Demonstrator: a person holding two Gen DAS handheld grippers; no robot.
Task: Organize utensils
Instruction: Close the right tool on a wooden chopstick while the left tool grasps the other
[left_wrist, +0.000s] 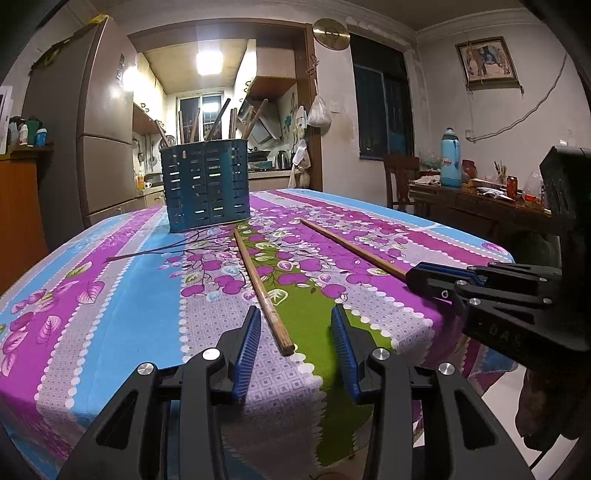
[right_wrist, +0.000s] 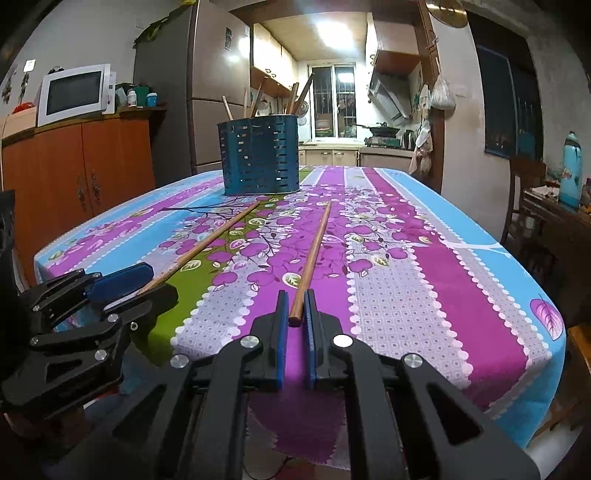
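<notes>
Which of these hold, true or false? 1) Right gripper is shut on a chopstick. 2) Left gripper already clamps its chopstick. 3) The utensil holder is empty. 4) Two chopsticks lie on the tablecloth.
1) True: the right gripper is shut on the right chopstick at its near end.
2) False: the left gripper is open; the left chopstick lies between its pads, untouched.
3) False: the blue utensil holder already holds several sticks.
4) True: both lie on the tablecloth, in front of the holder.
</notes>
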